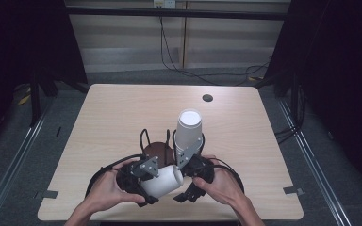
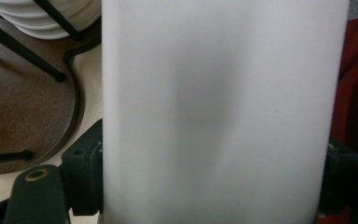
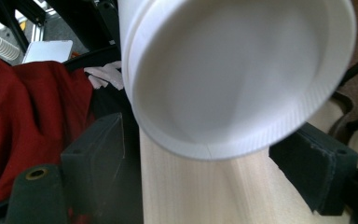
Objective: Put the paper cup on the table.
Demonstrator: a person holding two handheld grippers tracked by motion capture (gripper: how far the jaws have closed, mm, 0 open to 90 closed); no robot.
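White paper cup (image 1: 166, 181) lies on its side near the worktop's (image 1: 122, 113) six-o'clock edge, clamped across its wall by the left gripper (image 1: 147, 181); its long axis points toward two o'clock, base facing the right gripper (image 1: 188, 157), whose jaws stand apart around that base, not pressing

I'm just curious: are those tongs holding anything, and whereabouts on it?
Yes. The left tongs clamp a white paper cup across its side wall; whether the right tongs grip it cannot be told.
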